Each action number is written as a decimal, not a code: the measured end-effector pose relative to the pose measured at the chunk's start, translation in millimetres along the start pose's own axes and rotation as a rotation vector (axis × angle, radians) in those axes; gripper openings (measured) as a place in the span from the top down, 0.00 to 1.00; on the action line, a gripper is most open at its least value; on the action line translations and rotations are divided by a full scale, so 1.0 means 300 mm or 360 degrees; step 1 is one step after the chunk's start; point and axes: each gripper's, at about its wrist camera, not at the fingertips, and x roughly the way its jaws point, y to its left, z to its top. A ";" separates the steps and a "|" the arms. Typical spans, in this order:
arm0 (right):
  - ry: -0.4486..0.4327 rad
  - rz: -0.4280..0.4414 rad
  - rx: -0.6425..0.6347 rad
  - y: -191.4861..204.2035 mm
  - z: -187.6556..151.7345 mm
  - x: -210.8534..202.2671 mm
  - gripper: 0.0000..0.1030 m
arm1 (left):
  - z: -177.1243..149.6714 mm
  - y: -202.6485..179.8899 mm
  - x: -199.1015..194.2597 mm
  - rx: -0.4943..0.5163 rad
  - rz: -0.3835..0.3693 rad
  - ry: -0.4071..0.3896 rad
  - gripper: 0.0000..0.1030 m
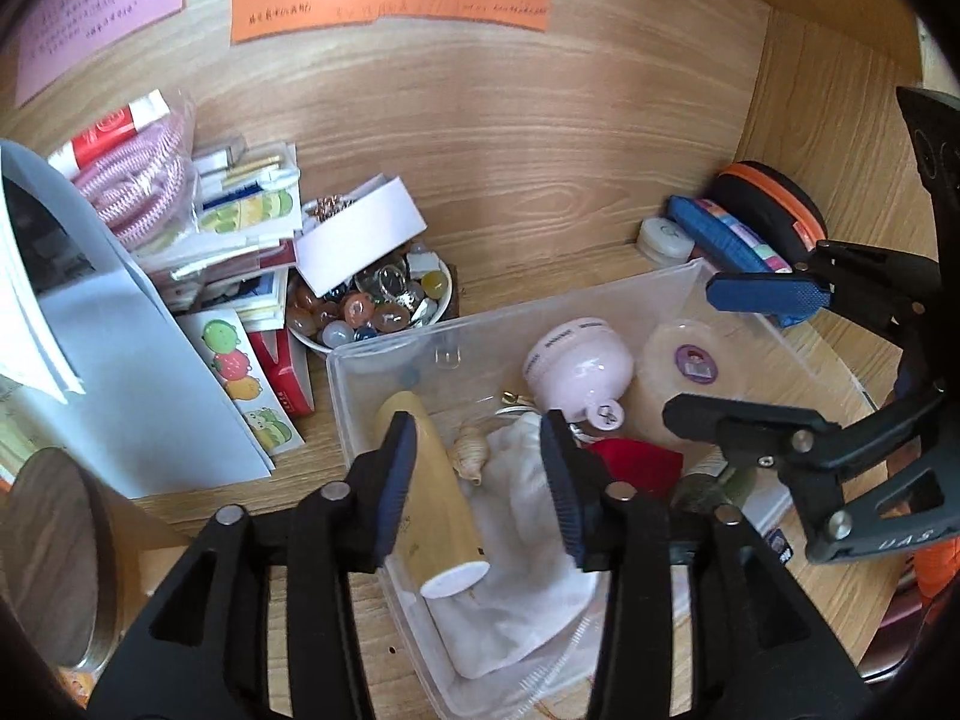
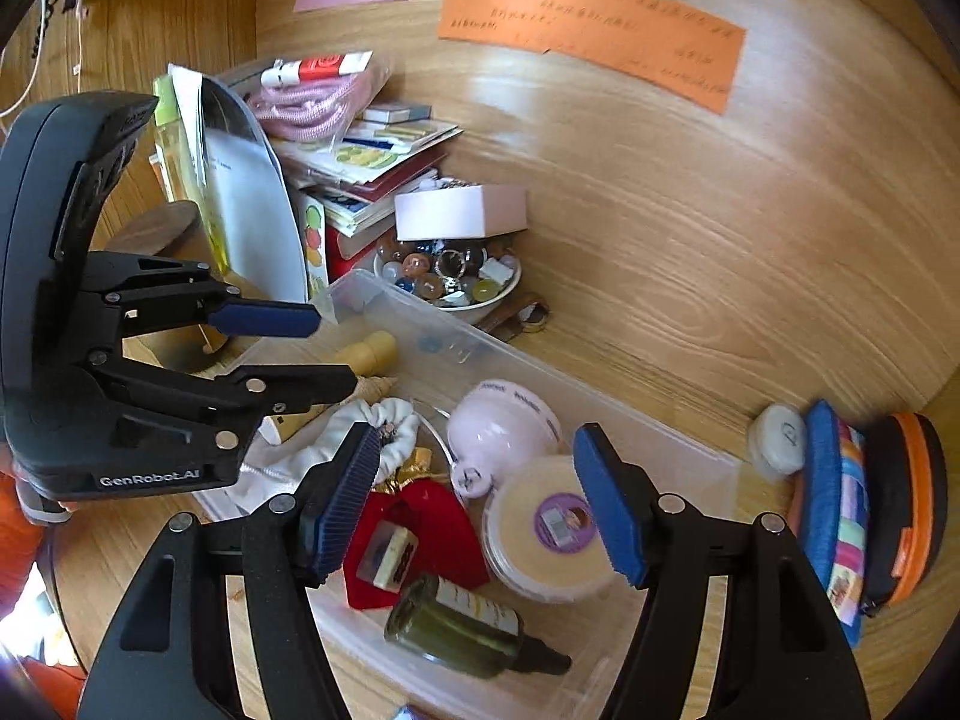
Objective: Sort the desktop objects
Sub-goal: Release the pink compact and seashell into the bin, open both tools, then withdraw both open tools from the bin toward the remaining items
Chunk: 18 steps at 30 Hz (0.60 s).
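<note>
A clear plastic bin (image 1: 384,354) (image 2: 384,294) sits on the wooden desk. In it lie a tan tube (image 1: 432,492), a white cloth pouch (image 1: 516,480), a small shell (image 1: 468,453), a pink round gadget (image 2: 504,420), a cream-lidded tub (image 2: 540,534), a red pouch (image 2: 432,516) and a dark green bottle (image 2: 462,624). My left gripper (image 1: 480,480) hangs open over the tube and cloth, its pads clear of both. My right gripper (image 2: 480,510) is open above the red pouch and tub, holding nothing.
A bowl of glass beads (image 1: 372,312) with a white box on top stands behind the bin. A stack of papers and stickers (image 1: 240,222) is at the left. A blue pouch (image 2: 828,480), an orange-rimmed case (image 2: 906,498) and a small white case (image 2: 777,438) lie to the right.
</note>
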 end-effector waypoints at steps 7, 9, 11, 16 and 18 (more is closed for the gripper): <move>-0.0042 -0.0016 0.0061 0.007 -0.034 -0.078 0.38 | -0.012 -0.057 -0.091 0.0035 0.0077 -0.0085 0.37; -0.0062 -0.0015 0.0075 0.011 -0.047 -0.109 0.38 | -0.020 -0.071 -0.122 0.0037 0.0096 -0.0110 0.31; -0.0077 -0.0029 0.0083 0.017 -0.059 -0.134 0.38 | -0.026 -0.082 -0.145 0.0036 0.0118 -0.0125 0.28; -0.0143 -0.0073 0.0115 0.026 -0.087 -0.218 0.26 | -0.040 -0.099 -0.219 0.0017 0.0150 -0.0186 0.14; -0.0187 -0.0105 0.0123 0.030 -0.099 -0.256 0.25 | -0.049 -0.103 -0.248 0.0006 0.0166 -0.0219 0.10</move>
